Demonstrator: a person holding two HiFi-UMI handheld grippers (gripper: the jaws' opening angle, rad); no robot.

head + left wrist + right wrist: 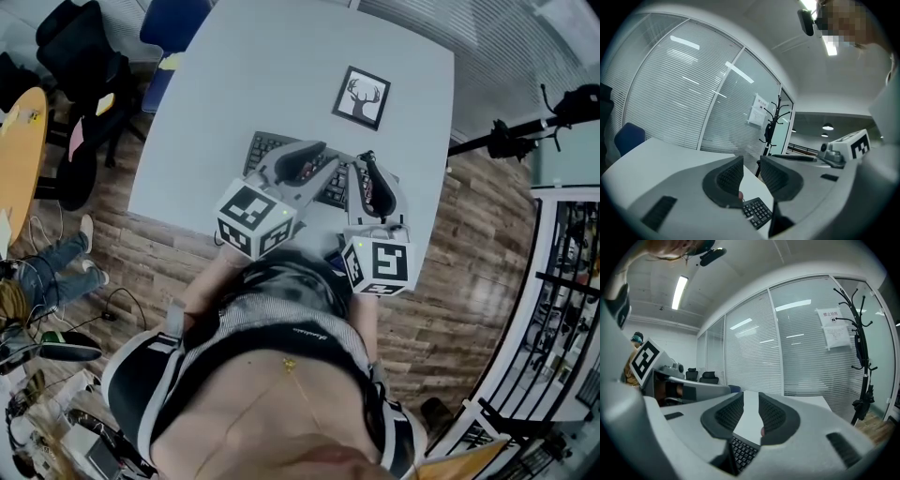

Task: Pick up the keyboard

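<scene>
A black keyboard lies on the grey table near its front edge. Both grippers reach over it side by side, almost level. My left gripper is over the keyboard's middle and my right gripper is over its right part. In the left gripper view the jaws of the left gripper stand close together with nothing between the pads, and the keyboard's number keys show just below them. The right gripper looks the same, with keyboard keys under its jaws.
A small framed deer picture lies on the table beyond the keyboard. A blue chair stands at the table's far left corner. A black stand reaches in from the right, and a coat rack stands by the glass wall.
</scene>
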